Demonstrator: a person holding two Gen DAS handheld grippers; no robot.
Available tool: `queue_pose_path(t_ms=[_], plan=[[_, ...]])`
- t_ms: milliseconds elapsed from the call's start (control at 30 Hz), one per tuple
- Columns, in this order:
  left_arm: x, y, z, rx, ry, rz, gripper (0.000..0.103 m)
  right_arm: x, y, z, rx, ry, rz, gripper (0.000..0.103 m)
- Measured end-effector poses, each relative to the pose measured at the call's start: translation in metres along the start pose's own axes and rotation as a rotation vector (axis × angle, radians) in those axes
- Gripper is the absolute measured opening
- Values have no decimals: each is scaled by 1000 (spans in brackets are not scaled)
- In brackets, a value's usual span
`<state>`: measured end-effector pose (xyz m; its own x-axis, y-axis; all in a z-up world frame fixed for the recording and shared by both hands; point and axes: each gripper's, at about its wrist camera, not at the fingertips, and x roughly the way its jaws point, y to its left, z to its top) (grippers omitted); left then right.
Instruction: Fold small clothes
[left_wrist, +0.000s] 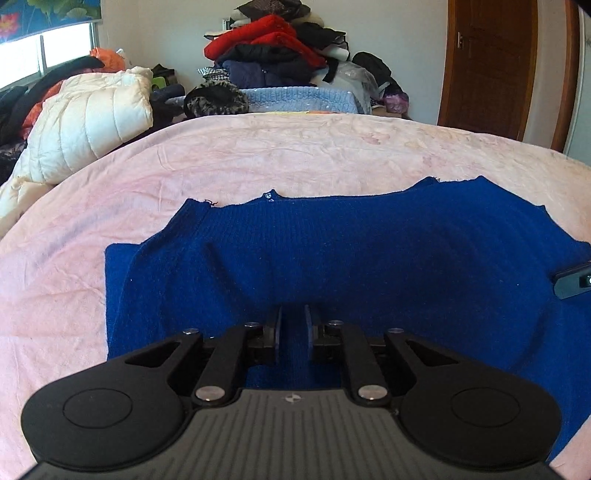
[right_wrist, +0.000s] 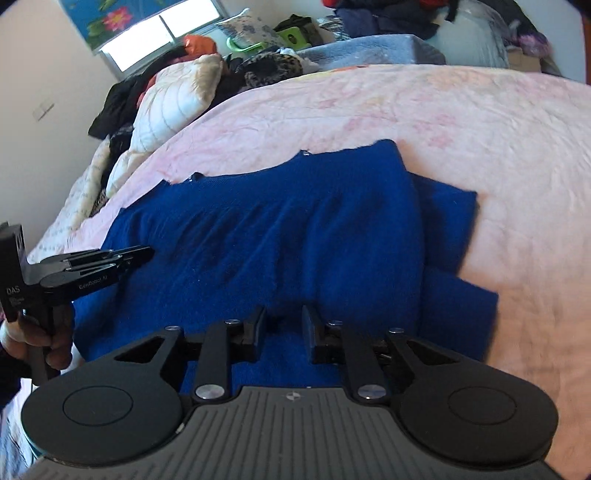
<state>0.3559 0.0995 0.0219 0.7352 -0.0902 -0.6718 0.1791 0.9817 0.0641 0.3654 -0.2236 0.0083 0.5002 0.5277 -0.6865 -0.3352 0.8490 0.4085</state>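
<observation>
A deep blue knitted garment (left_wrist: 332, 251) (right_wrist: 277, 221) lies spread and partly folded on the pink bedsheet (left_wrist: 258, 147) (right_wrist: 480, 129). Its folded layers step out at the right in the right wrist view. My left gripper (left_wrist: 293, 312) hovers low over the garment's near edge, jaws a narrow slit apart, with blue knit showing below the gap and nothing pinched. My right gripper (right_wrist: 284, 314) stands over the same near edge further right, jaws a little wider, with no cloth in them. A hand (right_wrist: 55, 343) holds the left gripper (right_wrist: 147, 253) at the garment's left end. The right gripper's tip (left_wrist: 574, 282) shows at the frame edge.
A white puffy jacket (left_wrist: 92, 110) and dark clothes lie at the bed's far left. Behind the bed are a light blue knit cover (left_wrist: 303, 98) and a tall pile of clothes (left_wrist: 273, 48). A wooden door (left_wrist: 491, 62) stands at the back right.
</observation>
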Motion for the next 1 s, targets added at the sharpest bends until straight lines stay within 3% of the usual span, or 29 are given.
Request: queue_pose_path(t_ms=[67, 133, 200, 267, 333, 367, 467, 533, 767, 833, 867, 900, 933, 1000], plan=[[-2, -6, 6, 12, 17, 24, 12, -3, 7, 0, 3, -11, -32, 24], [-15, -3, 9, -46, 32, 39, 14, -21, 14, -2, 32, -44, -57, 34], [-40, 7, 3, -130, 19, 11, 17, -50, 17, -10, 58, -101, -26, 46], [-76, 26, -18, -282, -11, -14, 28, -80, 9, -28, 145, -139, 7, 55], [-108, 47, -51, -497, -33, -37, 55, -107, -7, -55, 277, -176, 33, 55], [-119, 55, -69, -599, -33, -48, 58, -116, -16, -68, 357, -186, 51, 53], [-134, 71, -113, -861, 13, -94, 59, -123, -39, -107, 604, -172, 154, 54], [-129, 75, -132, -1016, 40, -152, 58, -114, -36, -117, 630, -155, 146, 54], [-99, 78, -123, -1163, 15, -204, 58, -69, -23, -119, 726, -156, 101, 53], [-90, 82, -119, -1210, 18, -206, 57, -65, -26, -122, 773, -188, 77, 42], [-88, 83, -117, -1215, 25, -201, 55, -63, -28, -124, 795, -190, 67, 31], [-85, 84, -115, -1211, 43, -178, 37, -62, -31, -124, 807, -189, 55, 12], [-82, 84, -114, -1195, 75, -154, 13, -61, -31, -125, 808, -192, 46, 7], [-78, 87, -115, -1193, 94, -146, 9, -66, -27, -122, 775, -202, 29, 8]])
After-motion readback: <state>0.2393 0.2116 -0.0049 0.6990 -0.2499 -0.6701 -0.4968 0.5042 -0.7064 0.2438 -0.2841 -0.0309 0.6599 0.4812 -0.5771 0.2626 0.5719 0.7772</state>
